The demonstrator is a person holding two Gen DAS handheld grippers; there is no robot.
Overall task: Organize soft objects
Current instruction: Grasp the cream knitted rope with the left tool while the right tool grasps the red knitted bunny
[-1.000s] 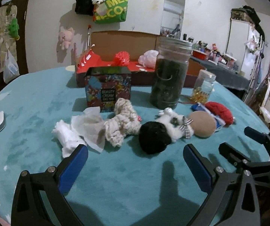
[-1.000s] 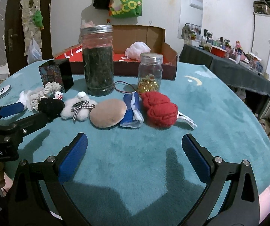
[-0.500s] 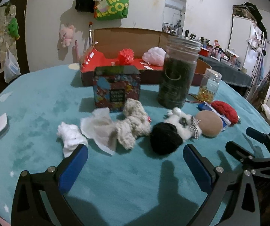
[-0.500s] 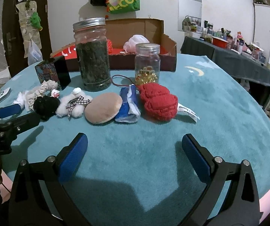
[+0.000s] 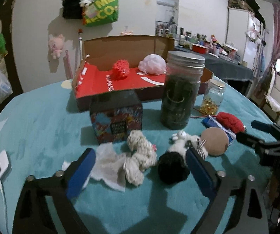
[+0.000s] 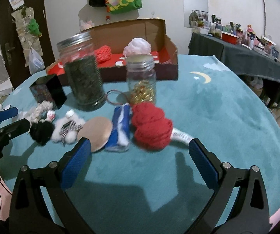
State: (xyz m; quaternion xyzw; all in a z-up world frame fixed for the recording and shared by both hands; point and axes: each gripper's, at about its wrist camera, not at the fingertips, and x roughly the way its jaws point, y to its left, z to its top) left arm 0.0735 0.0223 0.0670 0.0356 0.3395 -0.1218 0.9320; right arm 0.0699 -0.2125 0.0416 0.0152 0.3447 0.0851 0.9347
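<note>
Left wrist view: left gripper (image 5: 140, 165) wide but closing, pads clear of everything. Between its fingers on the teal cloth (image 5: 38, 120) lie a white tissue (image 5: 108, 167), a cream knitted piece (image 5: 138, 156) and a black pompom (image 5: 171, 167); a white fluffy toy (image 5: 182, 142) and tan round pad (image 5: 215, 141) sit just beyond. Patterned box (image 5: 116, 122) and dark jar (image 5: 181, 91) stand behind. Cardboard box (image 5: 124, 80) holds a red mesh ball (image 5: 121, 70) and a pink puff (image 5: 152, 65).

Right wrist view: right gripper (image 6: 140, 158) wide apart, holding nothing. Red knitted ball (image 6: 150, 126) and blue folded cloth (image 6: 120, 128) lie just ahead, near the small jar (image 6: 142, 78).
</note>
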